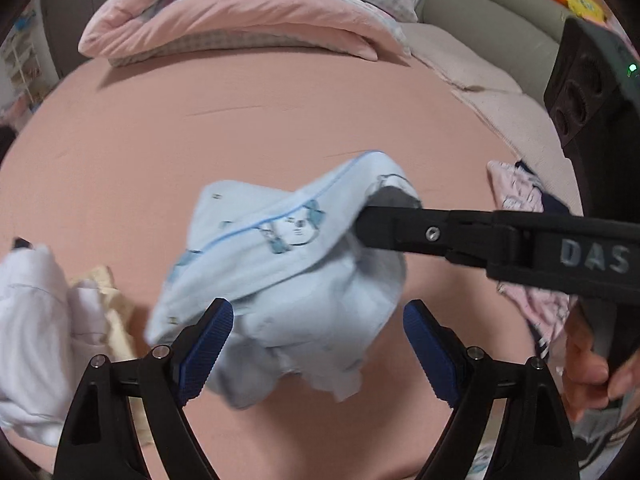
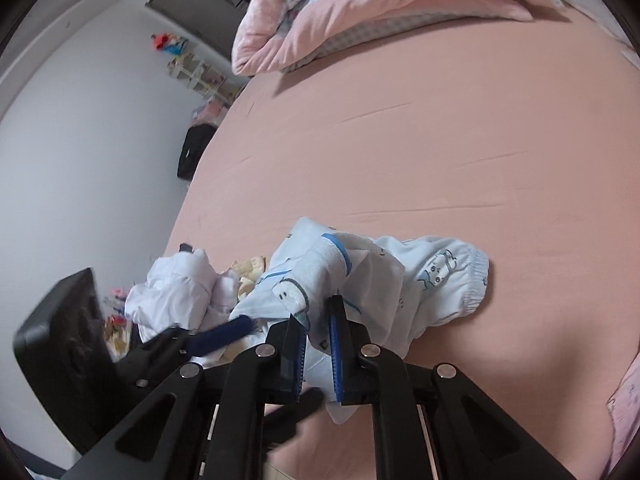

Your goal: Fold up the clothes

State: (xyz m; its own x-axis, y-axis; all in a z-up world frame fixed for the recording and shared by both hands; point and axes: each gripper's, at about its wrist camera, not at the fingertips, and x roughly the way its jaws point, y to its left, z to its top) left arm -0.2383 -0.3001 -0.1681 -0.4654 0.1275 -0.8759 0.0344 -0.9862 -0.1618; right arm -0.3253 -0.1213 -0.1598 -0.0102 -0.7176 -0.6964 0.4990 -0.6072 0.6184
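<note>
The right gripper (image 2: 317,320) has its jaws clamped on the pale blue printed garment (image 1: 288,264), which hangs bunched above the pink bed (image 1: 240,120) at frame centre. The left gripper (image 1: 318,312) has its jaws apart, the cloth drooping between them. A white garment (image 1: 36,320) lies lower left, a folded pink quilt (image 1: 240,20) at the top, patterned pink clothes (image 1: 516,192) at right

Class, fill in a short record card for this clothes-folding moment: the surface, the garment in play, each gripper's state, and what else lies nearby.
surface: pink bed sheet
garment: light blue printed baby garment, crumpled
right gripper: shut on the blue garment, lifting part of it
left gripper: open, garment between its fingers, not pinched
nearby: white garment; folded pink quilt at the far end
</note>
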